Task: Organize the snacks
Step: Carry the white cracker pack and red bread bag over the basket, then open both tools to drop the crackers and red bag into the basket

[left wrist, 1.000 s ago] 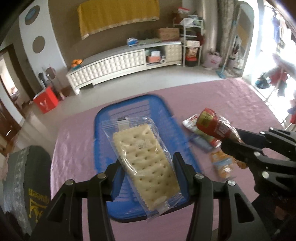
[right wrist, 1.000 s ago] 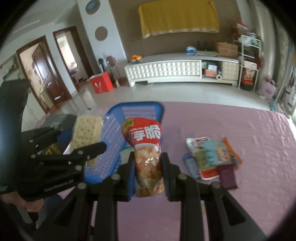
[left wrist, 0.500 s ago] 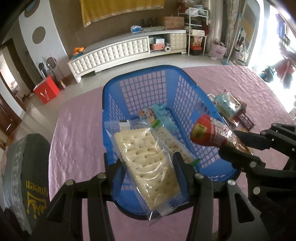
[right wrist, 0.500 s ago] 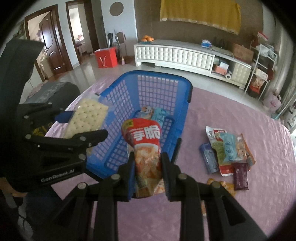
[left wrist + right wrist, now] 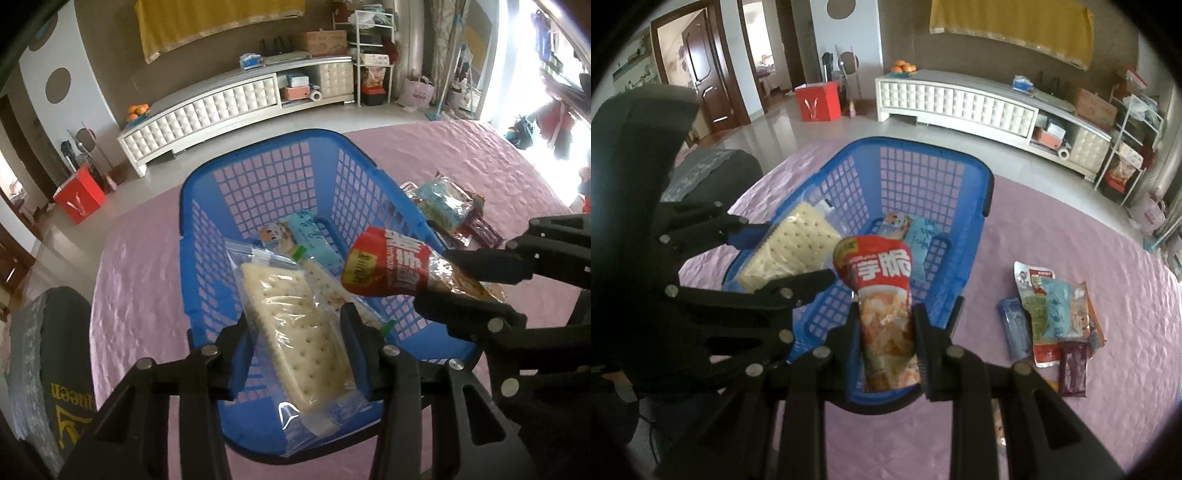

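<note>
A blue plastic basket stands on the purple tablecloth, and both grippers hang over its near end. My left gripper holds a clear-wrapped cracker pack tilted above the basket floor; its jaws are closing, with the pack between the pads. My right gripper is shut on a red chip bag, upright over the basket's near right wall. In the basket lie a light blue packet, a dog-print packet and another cracker pack.
Several loose snack packets lie on the tablecloth to the right of the basket. A dark chair back with yellow lettering stands close at the left edge of the table.
Both grippers have come forward and down with their snacks. The basket, a second ago farther ahead, now lies right beneath them. The right gripper has rolled a little.
</note>
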